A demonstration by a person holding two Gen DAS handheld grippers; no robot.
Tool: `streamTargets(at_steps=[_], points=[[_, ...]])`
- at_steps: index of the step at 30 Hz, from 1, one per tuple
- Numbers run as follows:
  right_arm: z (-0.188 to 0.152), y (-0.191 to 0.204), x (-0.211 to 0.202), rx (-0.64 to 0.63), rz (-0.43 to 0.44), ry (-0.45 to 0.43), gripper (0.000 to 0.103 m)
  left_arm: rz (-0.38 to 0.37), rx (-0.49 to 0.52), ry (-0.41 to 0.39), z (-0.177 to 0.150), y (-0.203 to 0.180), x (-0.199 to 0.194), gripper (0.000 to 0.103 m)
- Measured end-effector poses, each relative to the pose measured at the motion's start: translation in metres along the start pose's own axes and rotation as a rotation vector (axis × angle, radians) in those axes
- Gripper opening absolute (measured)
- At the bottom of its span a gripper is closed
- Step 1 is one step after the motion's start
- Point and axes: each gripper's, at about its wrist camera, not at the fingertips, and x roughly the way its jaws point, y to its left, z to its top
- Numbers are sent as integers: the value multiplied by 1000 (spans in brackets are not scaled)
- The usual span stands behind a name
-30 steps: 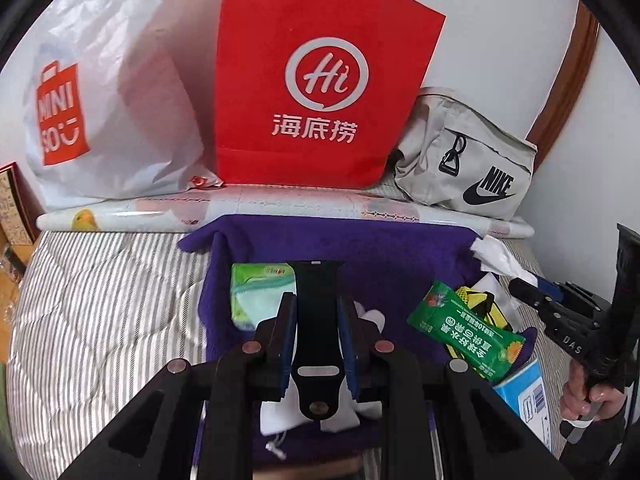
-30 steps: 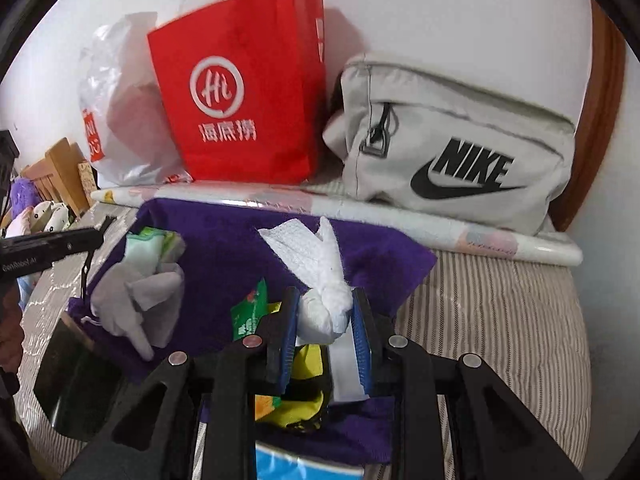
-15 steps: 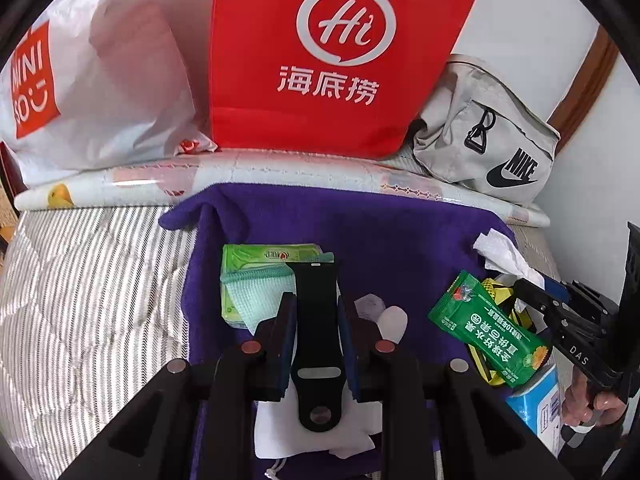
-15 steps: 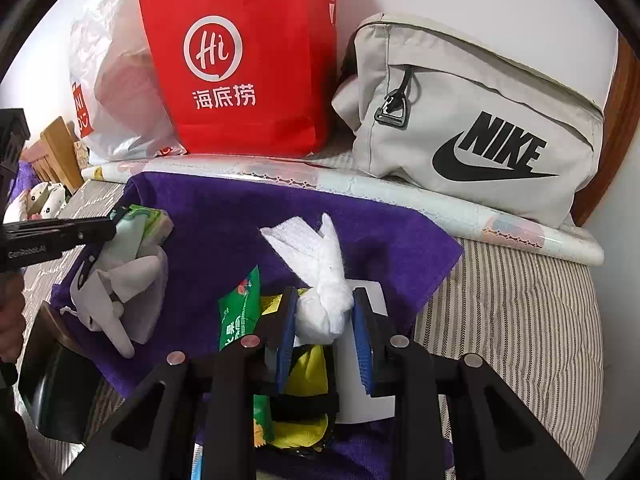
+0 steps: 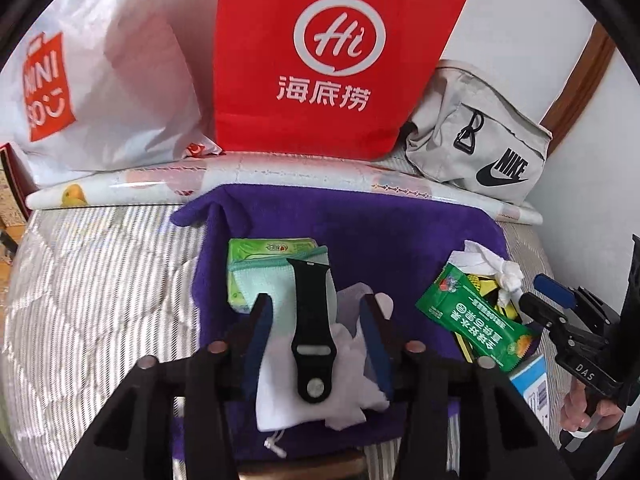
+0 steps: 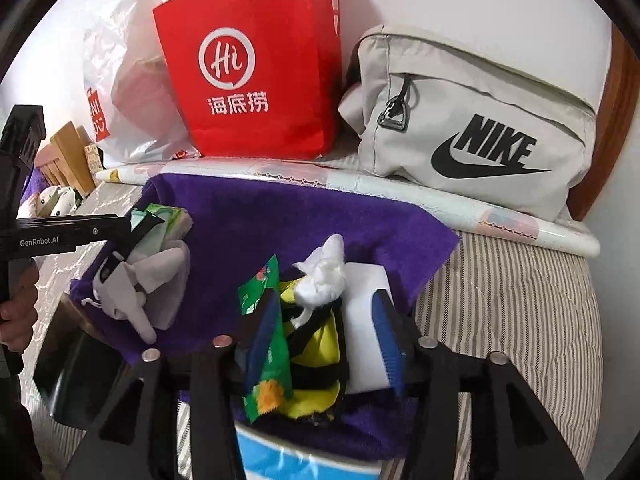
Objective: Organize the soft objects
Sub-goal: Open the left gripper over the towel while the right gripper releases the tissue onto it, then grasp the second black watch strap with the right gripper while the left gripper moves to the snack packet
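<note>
The black watch strap (image 5: 310, 326) lies with its long axis running from about 12 o'clock down to 6 o'clock in the left wrist view, its narrow notched end pointing up toward the red paper bag (image 5: 332, 56) and its wider end with the round stud nearest the camera. It rests across a white cloth pouch (image 5: 320, 384) and a pale green cloth (image 5: 264, 284), both on the purple towel (image 5: 384, 232) spread over the striped bedding (image 5: 88, 300).

The left gripper (image 5: 316, 344) stands wide open, its blue-padded fingers (image 5: 256, 340) flanking the strap on either side without touching it; it holds nothing.

The right gripper (image 6: 326, 338) is likewise spread wide and grips nothing. Between its fingers sit a crumpled white tissue wad (image 6: 324, 280) atop a yellow and black fabric item (image 6: 316, 344), with a green snack packet (image 6: 266, 344) at about 9 o'clock against the left finger and a white flat box (image 6: 366, 320) at 3 o'clock by the right finger.

The strap looks matte, smooth and slightly waisted, with an oblong slot above the stud. A green wet-wipe pack (image 5: 272, 248) lies at 11 o'clock from it. A grey Nike bag (image 6: 472, 120) and a white plastic bag (image 5: 100, 92) stand behind the towel.
</note>
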Motion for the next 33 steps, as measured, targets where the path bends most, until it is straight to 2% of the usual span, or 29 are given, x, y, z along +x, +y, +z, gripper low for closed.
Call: streamTargets(at_steps=[8,16,24,28,31,33], points=[[-20,3,-49,37,11,-48,56,16,13,-32,-22,-10,-42,45],[-61,4,-100,129,81,-99,56,59,30,-44,-74,-27,-79,45],[-107,5,-130,166,76,-69,56,60,27,-82,-132,-35,-113,45],[-139,6,-147,194,91,-60,56,57,30,-76,-160,-41,-123,45],[-160,11,-155,198,86,-59,56,6,39,-61,-180,-45,-129,45],[-172,15,-160,198,91,-62,56,26,41,-68,-189,-48,-132,45]])
